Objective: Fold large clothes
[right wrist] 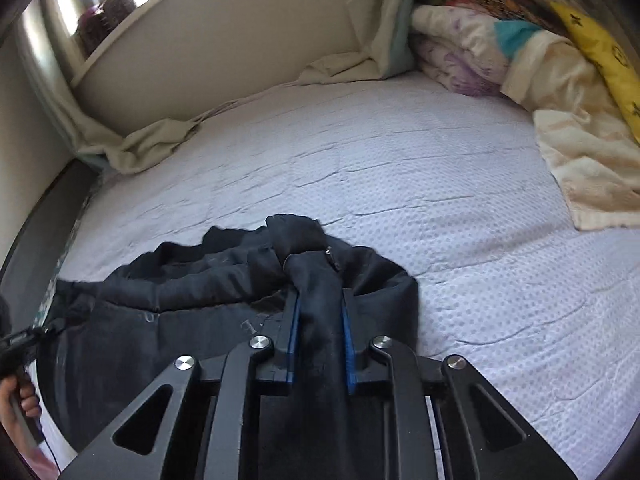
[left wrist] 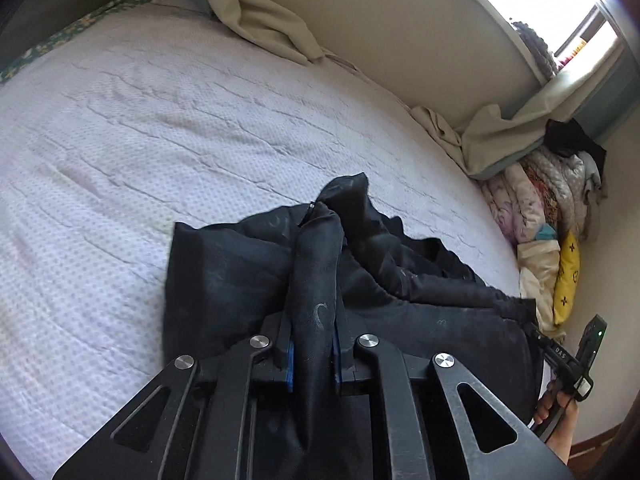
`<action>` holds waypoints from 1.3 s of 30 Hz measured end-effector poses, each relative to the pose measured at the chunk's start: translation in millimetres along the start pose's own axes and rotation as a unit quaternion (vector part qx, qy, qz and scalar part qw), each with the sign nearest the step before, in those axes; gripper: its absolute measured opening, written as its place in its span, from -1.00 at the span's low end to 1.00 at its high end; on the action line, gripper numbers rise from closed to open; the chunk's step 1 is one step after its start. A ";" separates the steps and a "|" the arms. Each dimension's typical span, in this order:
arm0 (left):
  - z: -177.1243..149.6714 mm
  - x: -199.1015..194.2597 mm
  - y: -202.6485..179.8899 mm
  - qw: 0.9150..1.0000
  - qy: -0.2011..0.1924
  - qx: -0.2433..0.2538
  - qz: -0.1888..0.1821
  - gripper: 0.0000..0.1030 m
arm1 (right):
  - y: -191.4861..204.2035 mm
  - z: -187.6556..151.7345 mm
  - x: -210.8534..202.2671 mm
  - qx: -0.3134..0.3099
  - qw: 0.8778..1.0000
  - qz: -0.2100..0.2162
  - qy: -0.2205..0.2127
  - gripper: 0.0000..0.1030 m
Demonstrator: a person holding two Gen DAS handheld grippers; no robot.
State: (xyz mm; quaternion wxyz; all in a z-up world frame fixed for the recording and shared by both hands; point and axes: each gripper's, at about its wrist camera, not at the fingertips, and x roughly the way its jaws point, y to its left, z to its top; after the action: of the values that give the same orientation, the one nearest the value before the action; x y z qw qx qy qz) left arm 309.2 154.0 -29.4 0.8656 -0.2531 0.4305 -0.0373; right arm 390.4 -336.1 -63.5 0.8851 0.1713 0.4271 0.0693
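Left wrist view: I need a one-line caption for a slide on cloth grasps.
Left hand-held gripper shut on a bunched fold of the crumpled black fabric garment lying on the white textured bedspread.

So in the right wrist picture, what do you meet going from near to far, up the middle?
Right gripper shut on the dark garment → bedspread → beige sheet → wall.

Left gripper (left wrist: pixel 314 344), right gripper (right wrist: pixel 320 340): fingers clamped, angled downward, hand-held.
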 end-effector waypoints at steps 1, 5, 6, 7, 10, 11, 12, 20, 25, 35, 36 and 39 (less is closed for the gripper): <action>-0.5 3.0 5.6 1.000 0.007 -0.011 -0.005 -0.72 | -5.5 -0.5 1.7 0.012 1.000 0.001 0.003 -0.76; -9.8 29.8 23.7 0.999 0.037 -0.031 0.006 -0.64 | -13.1 -8.0 21.4 0.033 0.999 -0.012 0.033 -0.74; -11.7 35.9 29.1 0.998 0.042 -0.042 0.003 -0.59 | -14.8 -11.4 28.3 0.034 0.998 -0.018 0.042 -0.74; -13.7 40.6 34.6 0.997 0.046 -0.054 -0.005 -0.58 | -16.9 -13.5 34.4 0.037 0.998 -0.020 0.048 -0.71; -16.5 46.0 48.2 0.995 0.047 -0.080 -0.034 -0.55 | -24.8 -18.7 47.9 0.048 0.997 -0.011 0.060 -0.67; -17.2 46.6 50.6 0.995 0.047 -0.083 -0.039 -0.55 | -27.4 -20.9 50.9 0.051 0.997 -0.007 0.062 -0.66; -19.2 47.7 52.4 0.995 0.044 -0.082 -0.043 -0.55 | -29.3 -22.5 53.3 0.052 0.997 -0.004 0.063 -0.66; -26.5 55.1 39.6 0.999 0.020 -0.033 -0.013 -0.51 | -20.9 -33.4 59.8 0.012 0.999 -0.035 0.033 -0.61; -19.6 46.0 46.2 0.996 0.037 -0.078 -0.024 -0.40 | -40.7 -24.1 49.2 0.091 0.994 0.028 0.049 -0.22; -15.5 -42.1 -19.7 0.992 -0.097 0.027 0.076 0.62 | -31.5 -5.8 -42.2 0.129 0.991 0.018 -0.036 0.55; -21.8 -47.0 -31.9 0.992 -0.099 0.043 0.065 0.63 | -20.0 -7.2 -52.0 0.108 0.993 0.009 -0.046 0.55; -45.1 -50.1 -63.0 0.993 -0.080 0.084 0.035 0.63 | 25.1 -23.3 -78.1 0.030 0.998 0.004 -0.057 0.43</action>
State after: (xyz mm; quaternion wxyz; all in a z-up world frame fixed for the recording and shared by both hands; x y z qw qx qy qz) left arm 253.1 95.1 14.1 0.9161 -0.1667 0.3639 -0.0220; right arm 323.9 -328.1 -10.6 0.9023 0.2029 0.3770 0.0502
